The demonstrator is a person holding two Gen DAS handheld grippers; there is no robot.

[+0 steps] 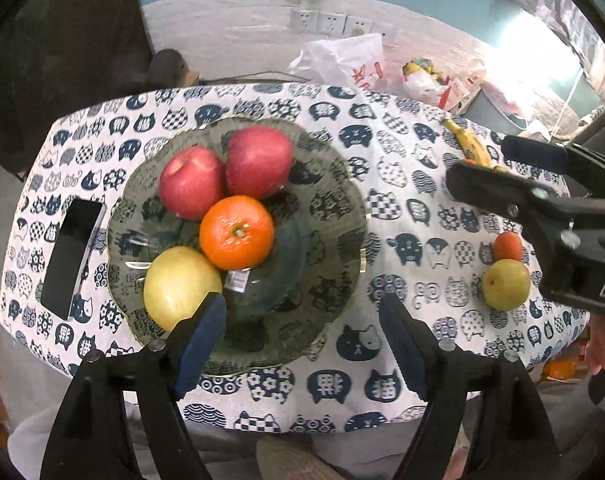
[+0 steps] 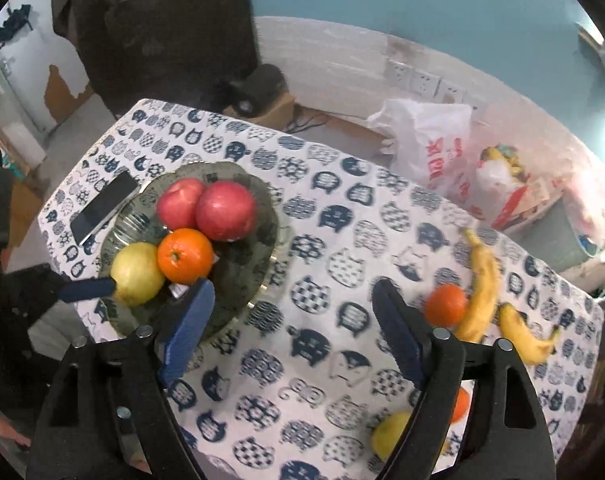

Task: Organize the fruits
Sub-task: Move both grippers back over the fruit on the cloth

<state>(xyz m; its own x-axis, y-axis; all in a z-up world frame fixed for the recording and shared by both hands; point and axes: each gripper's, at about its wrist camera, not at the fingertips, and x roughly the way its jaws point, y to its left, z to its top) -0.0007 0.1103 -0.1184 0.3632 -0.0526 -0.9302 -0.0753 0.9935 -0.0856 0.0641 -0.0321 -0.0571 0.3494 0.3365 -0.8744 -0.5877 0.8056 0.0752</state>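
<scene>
My left claw [image 1: 302, 336] is standing with its blue pads apart and nothing between them, hovering over the near edge of the glass plate [image 1: 338, 184] on the cat-patterned bench [image 1: 402, 136]. In this left wrist view, I am seeing the plate already carrying two red apples [image 1: 222, 172], an orange [image 1: 236, 232] and a yellow-green fruit [image 1: 180, 286] just beside the left pad. Well off to the right, I am finding loose fruit on the cloth: a small orange fruit [image 1: 507, 245] touching a yellow-green one [image 1: 505, 283], with a banana [image 1: 468, 142] farther back. My right claw [image 1: 482, 172] is reaching in above that side, so I am judging it the nearer one for those pieces.

In the right wrist view, my right claw [image 2: 294, 324] is also standing apart and empty, pointing down at bare cloth between the plate and the loose fruit. The plate [image 2: 262, 200] is lying to its left. To its right, I am seeing a tangerine [image 2: 446, 305] just beside the right pad, touching a banana [image 2: 480, 280] whose long axis is running away from me, and a second banana [image 2: 522, 332] beyond it. A yellow fruit [image 2: 392, 430] and an orange one [image 2: 460, 404] are sitting partly hidden under the claw body.
</scene>
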